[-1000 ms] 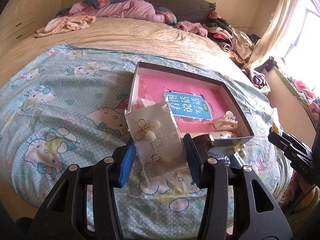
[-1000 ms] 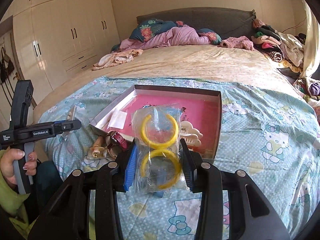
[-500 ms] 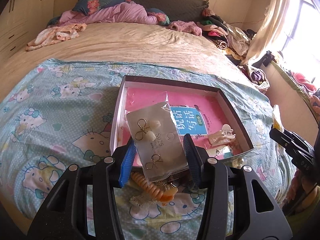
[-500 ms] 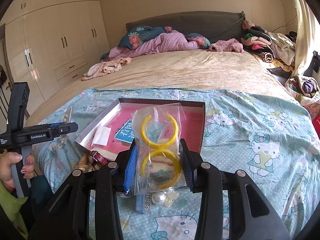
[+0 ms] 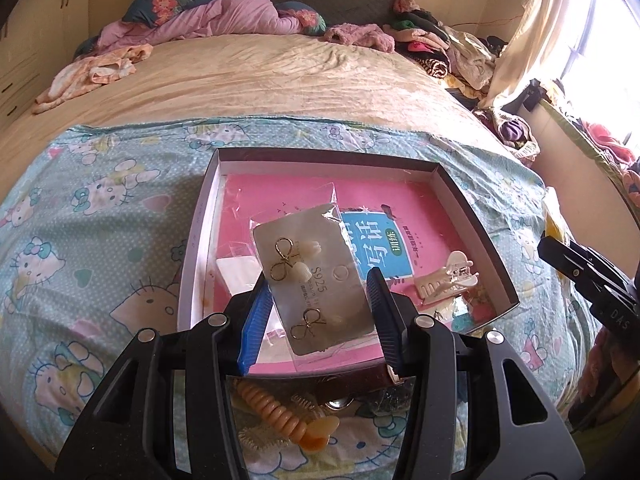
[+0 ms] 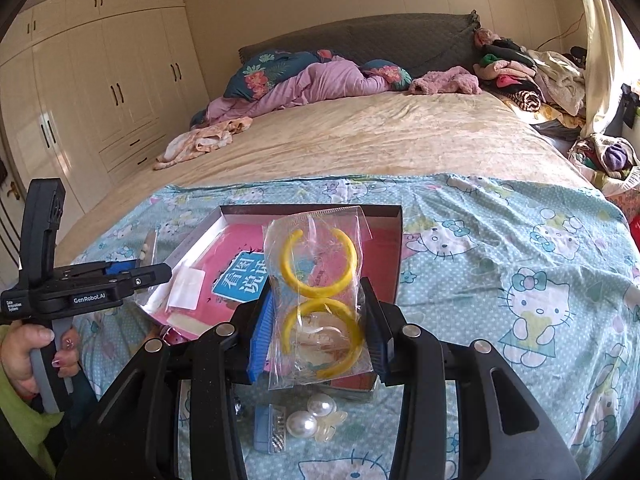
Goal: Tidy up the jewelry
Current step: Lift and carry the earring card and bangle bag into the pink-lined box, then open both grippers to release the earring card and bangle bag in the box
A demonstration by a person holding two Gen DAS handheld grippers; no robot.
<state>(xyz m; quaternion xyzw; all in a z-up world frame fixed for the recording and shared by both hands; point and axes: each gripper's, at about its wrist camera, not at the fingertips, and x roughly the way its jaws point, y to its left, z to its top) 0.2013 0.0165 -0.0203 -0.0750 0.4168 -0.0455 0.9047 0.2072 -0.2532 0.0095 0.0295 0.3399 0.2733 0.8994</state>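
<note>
Left claw clamped on earring card, right claw apparently on hoop bag.

a shallow box lies on the bedspread at the foot of the bed. a booklet lies flat in the box, with a hair clip on it toward the right. before the box's near edge lie a coiled hair tie and, further right, two pearl pieces. pillows and clothes lie behind, at the headboard.
</note>
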